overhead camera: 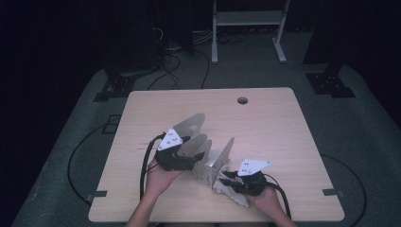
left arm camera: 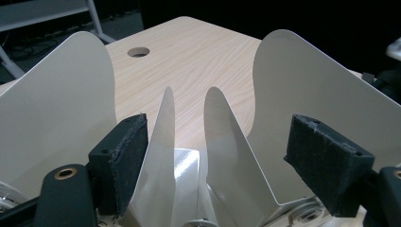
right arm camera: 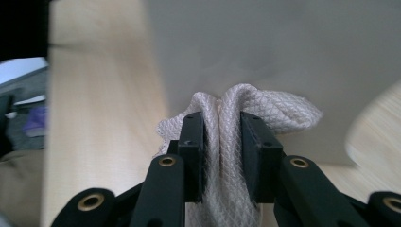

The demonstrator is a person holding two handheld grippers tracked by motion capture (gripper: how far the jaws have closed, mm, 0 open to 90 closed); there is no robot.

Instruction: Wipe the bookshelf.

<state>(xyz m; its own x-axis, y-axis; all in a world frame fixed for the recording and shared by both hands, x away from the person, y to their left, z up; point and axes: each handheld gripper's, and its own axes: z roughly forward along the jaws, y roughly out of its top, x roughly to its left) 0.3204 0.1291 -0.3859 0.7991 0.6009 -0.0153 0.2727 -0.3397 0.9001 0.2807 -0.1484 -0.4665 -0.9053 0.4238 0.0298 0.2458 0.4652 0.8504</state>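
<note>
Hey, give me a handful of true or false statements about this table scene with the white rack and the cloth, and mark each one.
1. The right hand-held gripper is clamped on a pale quilted cloth. True.
2. The left hand-held gripper is shut tight on one divider. False: its jaws stand wide apart, with two thin dividers of the white rack between them and neither pad pressing on them.
3. The white rack stands on a wooden table. True.
4. The table has a round hole near its far edge. True.
5. The cloth is folded neatly in the middle of the table. False: it is bunched up by the near edge, beside the rack, in the right hand-held gripper.
</note>
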